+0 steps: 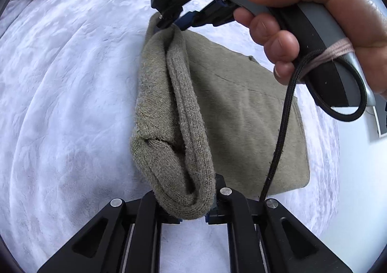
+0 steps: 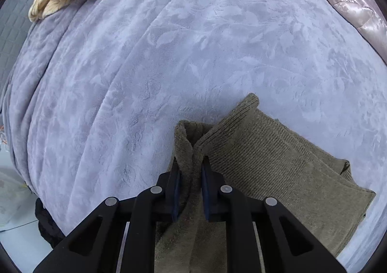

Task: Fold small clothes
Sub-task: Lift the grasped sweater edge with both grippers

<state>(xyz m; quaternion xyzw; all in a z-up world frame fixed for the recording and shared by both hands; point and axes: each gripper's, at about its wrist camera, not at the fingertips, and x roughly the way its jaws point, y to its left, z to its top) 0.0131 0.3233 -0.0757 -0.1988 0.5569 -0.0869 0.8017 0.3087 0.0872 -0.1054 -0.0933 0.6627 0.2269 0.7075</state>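
Both my left gripper and right gripper clench the olive knitted garment's raised folded edge, which runs near-to-far between them.

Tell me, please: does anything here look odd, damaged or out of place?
Nothing looks damaged or spilled. The olive knitted garment is half folded on the lilac blanket, its edge lifted by the left gripper and the right gripper. One oddity: pink yarn is wound around the right gripper's handle.
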